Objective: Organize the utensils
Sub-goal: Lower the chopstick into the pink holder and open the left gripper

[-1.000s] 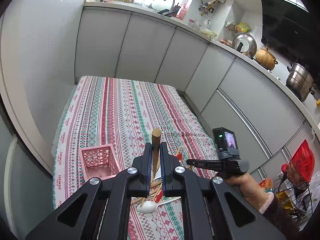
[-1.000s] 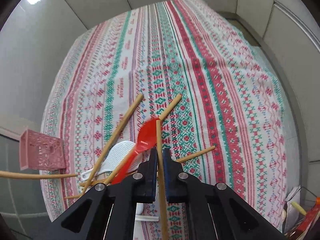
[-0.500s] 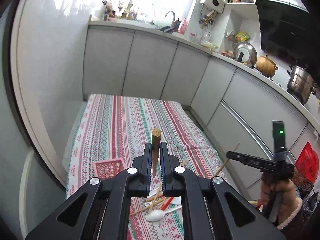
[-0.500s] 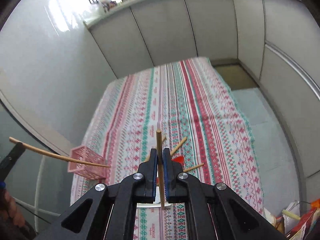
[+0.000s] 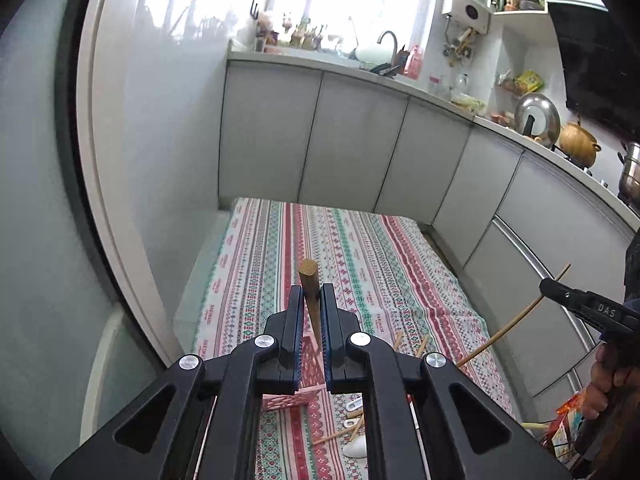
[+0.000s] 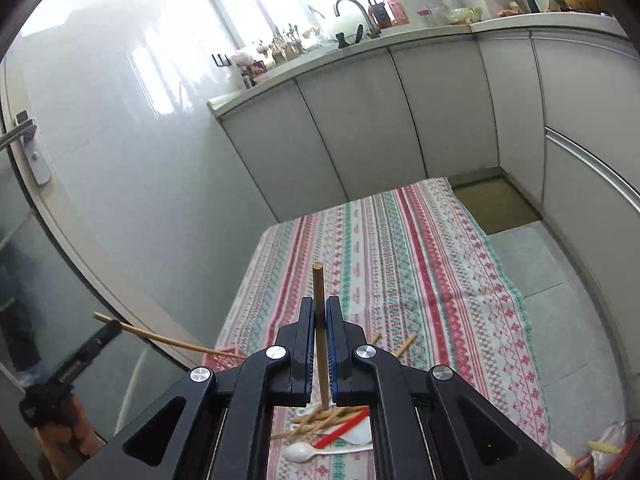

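Note:
My left gripper (image 5: 312, 292) is shut on a wooden chopstick (image 5: 309, 276) that points up and away, above the pink basket (image 5: 286, 400). My right gripper (image 6: 320, 302) is shut on a thinner chopstick (image 6: 319, 280), held upright over the pile. On the cloth below lie loose chopsticks (image 6: 316, 420), a red spoon (image 6: 345, 429) and a white spoon (image 6: 303, 451). Each view also shows the other tool: the right gripper (image 5: 576, 298) with its chopstick (image 5: 516, 322), and the left gripper (image 6: 105, 332) with its chopstick (image 6: 168, 340) by the basket (image 6: 224, 358).
The table (image 5: 360, 248) carries a striped red, green and white cloth. Grey cabinets (image 5: 352, 140) wrap around its far and right sides, with a sink counter above. A glass door (image 6: 28, 148) stands left. Bags (image 6: 600, 450) sit on the floor at right.
Both grippers have risen with their chopsticks and tilted up toward the cabinets. The right one lifted its chopstick far off the pile. The basket now lies under the left gripper.

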A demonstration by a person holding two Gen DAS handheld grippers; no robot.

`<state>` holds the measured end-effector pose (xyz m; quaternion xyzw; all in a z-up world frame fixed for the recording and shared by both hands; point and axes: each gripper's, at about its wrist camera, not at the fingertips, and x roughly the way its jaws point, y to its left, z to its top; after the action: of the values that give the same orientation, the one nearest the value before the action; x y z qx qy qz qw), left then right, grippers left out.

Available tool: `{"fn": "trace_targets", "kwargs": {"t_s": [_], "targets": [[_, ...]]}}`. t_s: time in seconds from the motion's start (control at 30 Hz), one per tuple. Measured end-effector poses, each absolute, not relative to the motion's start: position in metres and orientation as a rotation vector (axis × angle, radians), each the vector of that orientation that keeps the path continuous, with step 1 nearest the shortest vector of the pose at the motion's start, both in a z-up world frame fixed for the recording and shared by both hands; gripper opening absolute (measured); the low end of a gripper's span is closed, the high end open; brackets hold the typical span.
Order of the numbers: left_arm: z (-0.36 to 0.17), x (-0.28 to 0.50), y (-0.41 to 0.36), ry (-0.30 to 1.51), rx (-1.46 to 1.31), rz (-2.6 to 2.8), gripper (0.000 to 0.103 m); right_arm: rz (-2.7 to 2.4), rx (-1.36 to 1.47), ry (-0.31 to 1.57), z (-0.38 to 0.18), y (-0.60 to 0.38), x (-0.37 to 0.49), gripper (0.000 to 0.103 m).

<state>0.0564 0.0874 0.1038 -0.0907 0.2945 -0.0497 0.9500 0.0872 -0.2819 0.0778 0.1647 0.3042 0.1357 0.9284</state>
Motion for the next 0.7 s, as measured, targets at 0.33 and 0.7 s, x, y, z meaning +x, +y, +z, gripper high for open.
{"fn": "trace_targets", "kwargs": {"t_s": [0.33, 0.7], "targets": [[0.129, 0.034, 0.104, 0.494, -0.228, -0.121, 0.008, 0.340, 0.391, 0.590, 0.079, -0.259, 0.099, 0.005], [0.094, 0.062, 0.103, 0.638, -0.166, -0.092, 0.008, 0.423, 0.432, 0.536, 0.080, -0.230, 0.106, 0.005]]}}
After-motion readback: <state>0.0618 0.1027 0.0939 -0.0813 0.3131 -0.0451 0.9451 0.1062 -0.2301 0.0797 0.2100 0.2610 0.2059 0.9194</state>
